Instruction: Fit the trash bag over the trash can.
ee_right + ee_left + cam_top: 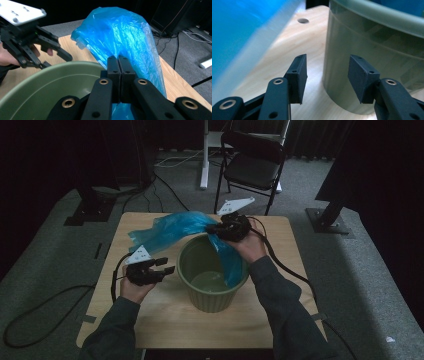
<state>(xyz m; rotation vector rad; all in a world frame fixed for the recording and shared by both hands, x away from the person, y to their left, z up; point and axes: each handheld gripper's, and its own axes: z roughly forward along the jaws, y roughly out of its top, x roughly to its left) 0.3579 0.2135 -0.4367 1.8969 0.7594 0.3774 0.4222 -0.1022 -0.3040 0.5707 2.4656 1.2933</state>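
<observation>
My right claw (120, 60) is clamped on the thin blue plastic bag (120, 37), which drapes over the far rim of the round olive-green plastic bin (210, 295) at frame centre. My left claw (327, 75) gapes empty, lower left beside the bin.

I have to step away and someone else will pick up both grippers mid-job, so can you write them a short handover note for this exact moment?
Right gripper: shut on the blue plastic bag, held at the far rim of the green bin.
Left gripper: open and empty, low beside the bin's outer wall, on the wooden table.
Bag: one part hangs down inside the bin, the rest trails over the far left of the table, outside the bin.
Done: one edge of the bag is in.
Left: likely take the loose part with the left gripper, spread the bag open and pull it over the rim all round.
</observation>
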